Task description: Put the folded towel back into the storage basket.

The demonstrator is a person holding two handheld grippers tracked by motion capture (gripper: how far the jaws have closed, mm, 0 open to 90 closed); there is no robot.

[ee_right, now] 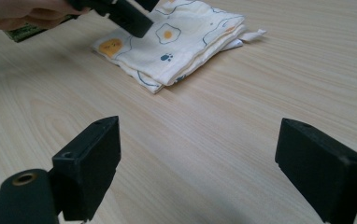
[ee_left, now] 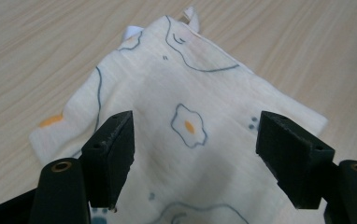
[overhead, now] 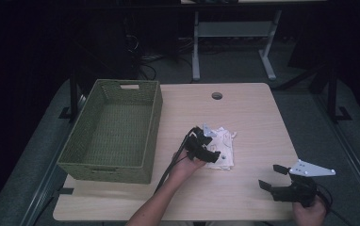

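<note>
Bare table (overhead: 253, 122) surrounds the folded cloth (overhead: 223, 148); the green basket (overhead: 114, 134) walls its left.

light wood table (overhead: 253, 122), round hole (overhead: 216, 96) at 12 o'clock; grey floor (overhead: 234, 61); white desk frame (overhead: 234, 33) beyond; dim room.

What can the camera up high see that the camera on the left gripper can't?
The high view takes in the green woven basket at the table's left side, the round hole near the table's far edge, the right gripper with open jaws resting near the front right corner, and the floor and desk legs beyond. The left gripper view, looking close along the left gripper, brings out the cloth's fried-egg print and blue outlines, and its open jaws with the cloth below them. Both take in the folded cloth and the wooden table.
</note>
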